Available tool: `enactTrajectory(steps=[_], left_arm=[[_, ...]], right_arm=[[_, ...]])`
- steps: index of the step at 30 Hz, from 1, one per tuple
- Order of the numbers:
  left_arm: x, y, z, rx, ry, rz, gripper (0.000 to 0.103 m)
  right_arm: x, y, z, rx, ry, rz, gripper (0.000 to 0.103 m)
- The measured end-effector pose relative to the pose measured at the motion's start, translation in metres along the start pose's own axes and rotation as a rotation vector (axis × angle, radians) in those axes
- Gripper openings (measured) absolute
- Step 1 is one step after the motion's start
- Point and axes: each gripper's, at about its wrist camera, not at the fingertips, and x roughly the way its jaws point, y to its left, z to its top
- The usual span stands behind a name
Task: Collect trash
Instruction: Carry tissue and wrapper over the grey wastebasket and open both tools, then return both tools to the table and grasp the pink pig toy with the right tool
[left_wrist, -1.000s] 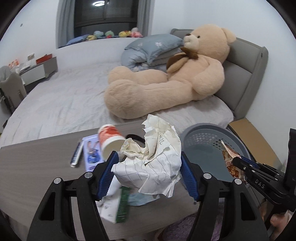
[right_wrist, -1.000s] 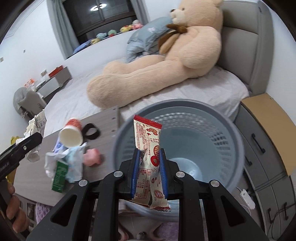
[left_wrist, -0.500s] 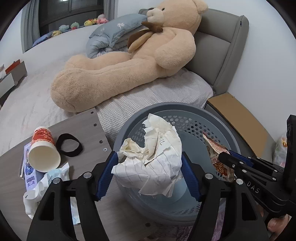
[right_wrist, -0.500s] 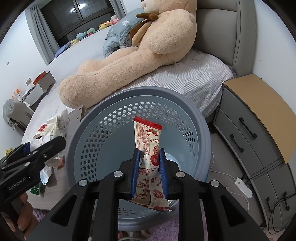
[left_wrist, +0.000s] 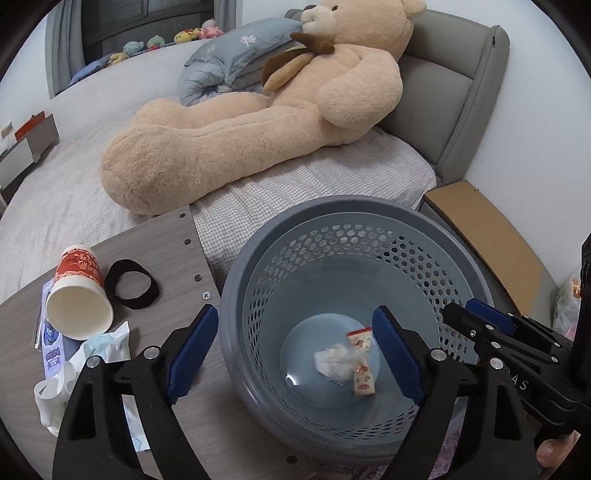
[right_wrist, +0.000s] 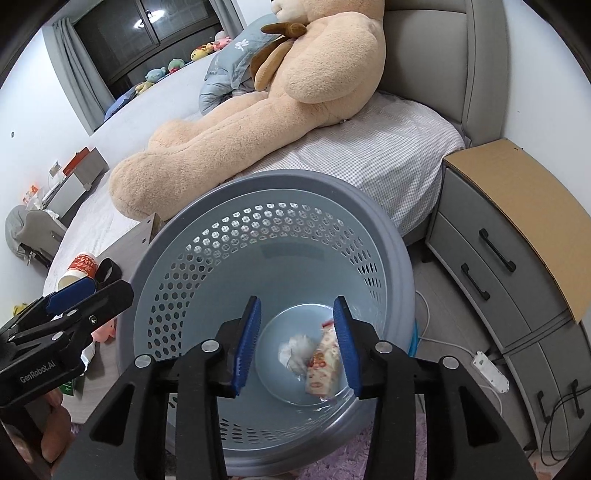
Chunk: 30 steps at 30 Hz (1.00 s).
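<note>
Both claws, left gripper (left_wrist: 291, 349) and right gripper (right_wrist: 297, 345), opening empty above the basket (left_wrist: 413, 225); paper ball (left_wrist: 332, 363) and wrapper (left_wrist: 362, 363) inside, paper cup (left_wrist: 79, 299) left beside it

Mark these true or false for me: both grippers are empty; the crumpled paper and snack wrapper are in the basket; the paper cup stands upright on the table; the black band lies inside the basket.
1. Both grippers are empty. True: nothing is between the jaws of the left gripper or the right gripper, and both are opening.
2. The crumpled paper and snack wrapper lie in the basket. True.
3. The paper cup stands upright. False: it lies on its side on the table.
4. The black band is in the basket. False: it lies on the table beside the cup.
</note>
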Motion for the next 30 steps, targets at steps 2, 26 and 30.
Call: enactTrajectory(steps=[2, 26, 30], left_arm=[[-0.001, 0.001, -0.001, -0.004, -0.001, 0.005, 0.085], [-0.038, 0.017, -0.020, -0.044, -0.040, 0.050, 0.092], [-0.050, 0.026, -0.026, -0.057, -0.055, 0.057, 0.093]], right_arm=[[-0.001, 0.001, -0.001, 0.003, 0.000, 0.000, 0.040], [-0.016, 0.023, -0.022, -0.022, -0.019, 0.008, 0.063], [-0.021, 0.033, -0.028, -0.037, -0.032, 0.016, 0.067]])
